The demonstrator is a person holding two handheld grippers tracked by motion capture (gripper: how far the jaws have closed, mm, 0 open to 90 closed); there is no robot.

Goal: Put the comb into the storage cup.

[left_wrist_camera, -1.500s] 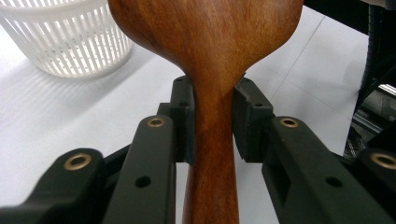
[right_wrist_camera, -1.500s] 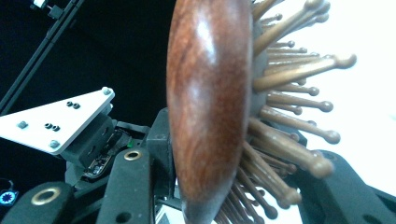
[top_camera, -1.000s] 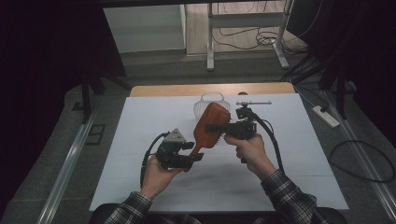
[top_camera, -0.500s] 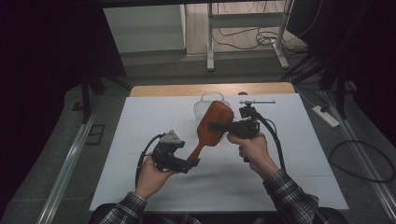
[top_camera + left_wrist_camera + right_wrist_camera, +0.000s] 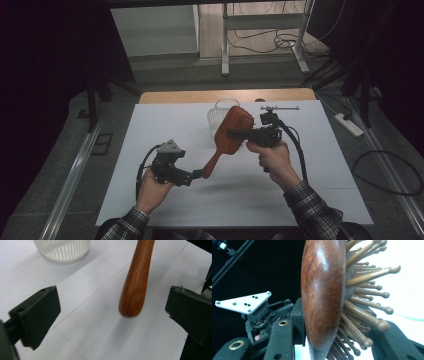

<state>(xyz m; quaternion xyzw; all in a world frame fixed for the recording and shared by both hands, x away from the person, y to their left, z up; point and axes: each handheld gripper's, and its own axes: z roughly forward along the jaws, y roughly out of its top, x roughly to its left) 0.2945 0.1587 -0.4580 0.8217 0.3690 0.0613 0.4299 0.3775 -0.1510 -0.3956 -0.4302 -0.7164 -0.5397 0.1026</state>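
The left gripper [image 5: 112,322] has just been opening – jaws spread wide, the wooden hairbrush [image 5: 231,134] handle tip between them, touching neither pad. The handle's long axis slants up and away to the head, pinched by the right gripper [image 5: 239,134]. Beyond, probably well clear, stands a white basket [image 5: 220,113].

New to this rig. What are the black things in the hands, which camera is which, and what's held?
A person sits at a white table holding a handheld two-jaw gripper in each hand. One picture comes from a fixed camera overhead; the other two come from cameras riding on each gripper, looking along its jaws. The right gripper clamps the head of a wooden hairbrush, bristles visible in its own view. The left gripper has just been opening; its jaws stand apart around the brush handle without touching it. A white ribbed basket stands behind.
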